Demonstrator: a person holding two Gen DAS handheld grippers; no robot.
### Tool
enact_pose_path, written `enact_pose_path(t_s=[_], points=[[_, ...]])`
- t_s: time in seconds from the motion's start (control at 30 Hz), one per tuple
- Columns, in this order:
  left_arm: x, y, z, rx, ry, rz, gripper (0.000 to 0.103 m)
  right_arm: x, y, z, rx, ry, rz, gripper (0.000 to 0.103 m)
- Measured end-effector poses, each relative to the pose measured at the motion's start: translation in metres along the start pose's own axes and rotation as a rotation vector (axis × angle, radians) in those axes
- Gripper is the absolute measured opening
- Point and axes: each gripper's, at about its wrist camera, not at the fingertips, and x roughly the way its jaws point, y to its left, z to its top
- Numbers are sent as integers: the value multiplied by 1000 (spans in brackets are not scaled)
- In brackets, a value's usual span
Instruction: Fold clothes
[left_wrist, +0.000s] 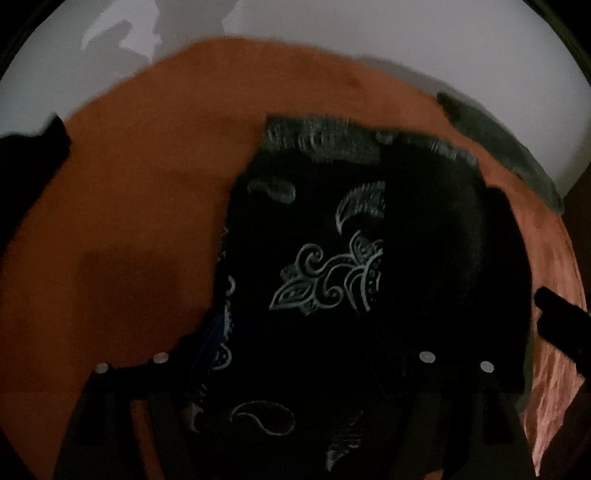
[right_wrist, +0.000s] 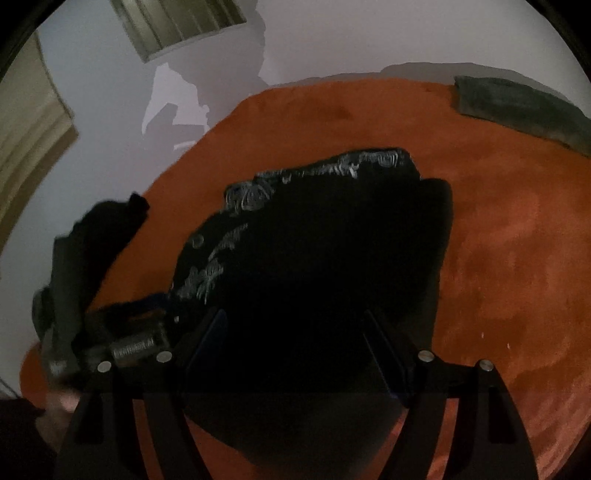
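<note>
A black garment (left_wrist: 325, 266) with a white paisley print lies partly folded on an orange blanket (left_wrist: 129, 184). My left gripper (left_wrist: 295, 325) hovers over the garment's near left edge, its fingers spread open and hard to tell from the dark cloth. In the right wrist view the same garment (right_wrist: 332, 229) fills the middle. My right gripper (right_wrist: 295, 317) stands open over its plain black near part, blue-padded fingers (right_wrist: 218, 332) wide apart. The left gripper (right_wrist: 140, 343) shows at the garment's left corner. The right gripper's black body (left_wrist: 561, 321) enters the left view from the right.
The orange blanket (right_wrist: 498, 240) reaches a white wall (right_wrist: 332, 37) at the back. A grey-green cloth (right_wrist: 517, 107) lies at its far right edge. Another dark item (left_wrist: 29, 166) sits at the left edge. A hand (right_wrist: 59, 402) holds the left gripper. The light is dim.
</note>
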Motion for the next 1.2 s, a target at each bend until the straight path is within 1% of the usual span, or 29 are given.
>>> enact_pose_path(t_s=[0.03, 0.07, 0.13, 0.17, 0.2, 0.27, 0.33, 0.43, 0.47, 0.63, 0.67, 0.7, 0.73, 0.77, 0.8, 0.83, 0.97, 1.0, 1.07, 1.2], points=[[2, 1, -1, -9, 5, -3, 81, 0, 1, -3, -8, 2, -2, 73], [4, 3, -3, -17, 10, -6, 86, -3, 1, -7, -13, -2, 2, 62], [1, 3, -4, -33, 0, -3, 86, -8, 4, -13, -36, 1, 0, 55], [-2, 4, -4, -42, -5, -5, 86, -9, 6, -16, -68, 11, -14, 45], [-6, 4, -2, -45, -8, -8, 86, -11, 8, -18, -95, 13, -29, 41], [-15, 7, 3, -52, -14, -14, 86, -15, 11, -22, -141, 16, -54, 39], [-30, 8, 23, -48, -39, -88, 86, -21, 9, -22, -147, 10, -59, 39], [-29, -3, 64, 22, -11, -235, 86, -26, 1, -21, -125, 14, -52, 39], [-27, -1, 73, 31, -1, -279, 86, -26, -3, -20, -109, 15, -49, 39], [28, -22, 103, 57, 125, -385, 84, -27, -24, -17, -37, 24, -43, 39], [39, -27, 109, 62, 150, -405, 81, -27, -28, -17, -22, 28, -41, 39], [51, -31, 115, 67, 175, -426, 74, -27, -33, -17, -6, 34, -41, 39], [62, -36, 121, 72, 201, -446, 69, -28, -38, -17, 9, 36, -44, 39], [73, -40, 127, 77, 226, -467, 55, -28, -42, -17, 23, 38, -48, 39], [76, -41, 129, 69, 215, -465, 20, -29, -46, -17, 36, 39, -51, 39], [71, -37, 129, 41, 187, -464, 4, -30, -50, -18, 47, 37, -57, 39], [48, -20, 130, -72, 73, -457, 4, -35, -62, -17, 69, 27, -83, 39], [40, -17, 130, -74, 43, -456, 4, -37, -65, -16, 72, 23, -91, 39], [28, -14, 128, -47, 15, -421, 4, -37, -70, -13, 72, 16, -103, 39], [37, -18, 129, 5, 36, -377, 4, -32, -78, -4, 71, 12, -122, 39]])
